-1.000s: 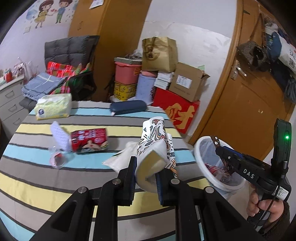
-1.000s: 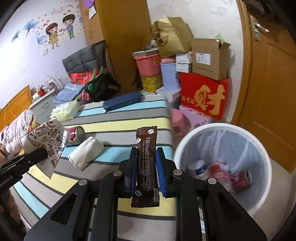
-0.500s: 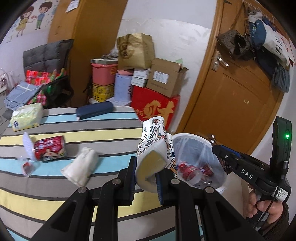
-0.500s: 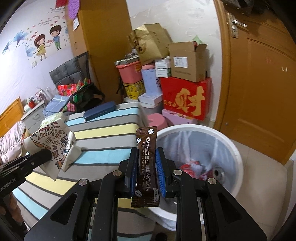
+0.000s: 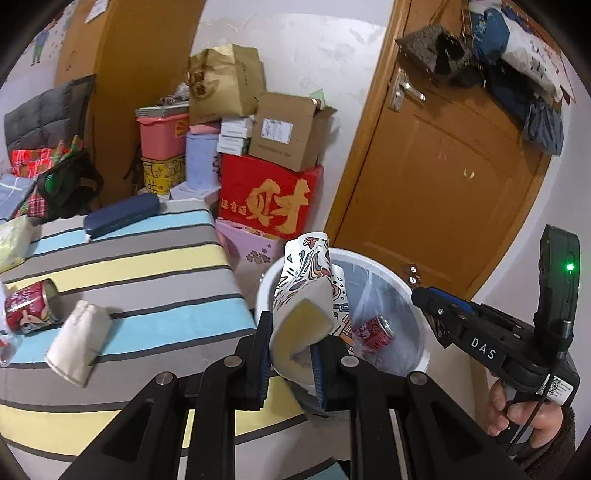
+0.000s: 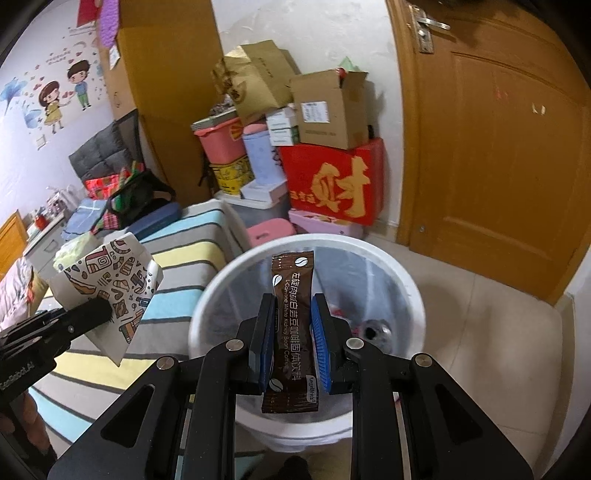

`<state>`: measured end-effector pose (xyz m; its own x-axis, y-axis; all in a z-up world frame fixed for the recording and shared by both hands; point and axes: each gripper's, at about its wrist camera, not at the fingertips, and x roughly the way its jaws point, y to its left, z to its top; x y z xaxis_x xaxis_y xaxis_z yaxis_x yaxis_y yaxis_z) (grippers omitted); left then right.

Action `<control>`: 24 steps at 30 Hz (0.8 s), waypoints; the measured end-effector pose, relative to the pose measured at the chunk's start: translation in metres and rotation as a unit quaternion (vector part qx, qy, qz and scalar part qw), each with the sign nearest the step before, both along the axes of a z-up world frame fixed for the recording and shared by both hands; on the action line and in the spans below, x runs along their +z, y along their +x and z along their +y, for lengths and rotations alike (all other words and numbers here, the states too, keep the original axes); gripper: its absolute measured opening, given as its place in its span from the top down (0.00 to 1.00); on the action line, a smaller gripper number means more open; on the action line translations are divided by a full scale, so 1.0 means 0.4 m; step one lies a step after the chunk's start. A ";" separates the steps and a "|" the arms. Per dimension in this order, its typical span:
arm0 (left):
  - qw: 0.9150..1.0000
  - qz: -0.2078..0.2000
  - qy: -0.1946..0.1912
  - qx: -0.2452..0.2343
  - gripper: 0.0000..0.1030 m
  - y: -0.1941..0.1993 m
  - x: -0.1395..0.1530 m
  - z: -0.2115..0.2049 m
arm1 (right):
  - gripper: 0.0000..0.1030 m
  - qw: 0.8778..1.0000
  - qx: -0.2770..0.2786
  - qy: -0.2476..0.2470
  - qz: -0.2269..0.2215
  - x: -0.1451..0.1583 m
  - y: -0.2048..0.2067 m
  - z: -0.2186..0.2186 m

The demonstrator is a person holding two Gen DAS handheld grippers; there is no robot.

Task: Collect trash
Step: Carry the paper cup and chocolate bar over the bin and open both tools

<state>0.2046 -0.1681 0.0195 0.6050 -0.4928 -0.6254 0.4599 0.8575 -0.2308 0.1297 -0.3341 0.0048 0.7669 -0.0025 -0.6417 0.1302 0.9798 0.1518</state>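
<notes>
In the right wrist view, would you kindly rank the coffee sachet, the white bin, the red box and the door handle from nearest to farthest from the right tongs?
1. Coffee sachet: clamped in the right tongs.
2. White bin: just below.
3. Red box: beyond the bin, against the wall.
4. Door handle: farthest, top right.

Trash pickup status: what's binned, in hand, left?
Binned: a red can lies in the white bin. In hand: left gripper clamps a patterned paper cup, right gripper a coffee sachet. Left: another can and a beige pouch on the bed.
</notes>
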 end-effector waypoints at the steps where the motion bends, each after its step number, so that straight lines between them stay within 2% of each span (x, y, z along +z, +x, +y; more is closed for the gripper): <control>1: 1.000 0.000 0.002 -0.003 0.81 0.001 -0.003 -0.013 | 0.80 1.000 -0.002 0.001 0.002 -0.003 0.001 -0.006; 10: 0.999 0.021 0.017 -0.025 0.81 0.029 -0.057 -0.109 | 0.80 1.000 -0.012 0.001 0.029 -0.036 0.014 -0.054; 17: 0.999 0.032 0.028 -0.026 0.80 0.050 -0.083 -0.141 | 0.79 0.999 -0.010 -0.010 0.041 -0.046 0.029 -0.061; 20: 0.999 0.029 0.033 -0.025 0.67 0.049 -0.085 -0.146 | 0.79 0.999 -0.006 -0.007 0.048 -0.053 0.037 -0.066; 21: 0.999 0.028 0.032 -0.025 0.57 0.048 -0.083 -0.145 | 0.79 0.999 -0.007 -0.009 0.050 -0.055 0.039 -0.067; 22: 0.999 0.029 0.028 -0.026 0.54 0.049 -0.082 -0.142 | 0.79 0.998 -0.009 -0.012 0.053 -0.056 0.039 -0.065; 24: 0.999 0.029 0.023 -0.021 0.54 0.048 -0.079 -0.136 | 0.78 0.998 -0.011 -0.018 0.052 -0.055 0.035 -0.061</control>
<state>0.2239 -0.2224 -0.0119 0.5467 -0.4865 -0.6815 0.4825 0.8482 -0.2184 0.1438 -0.3584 -0.0171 0.6954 -0.0437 -0.7173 0.1659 0.9809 0.1012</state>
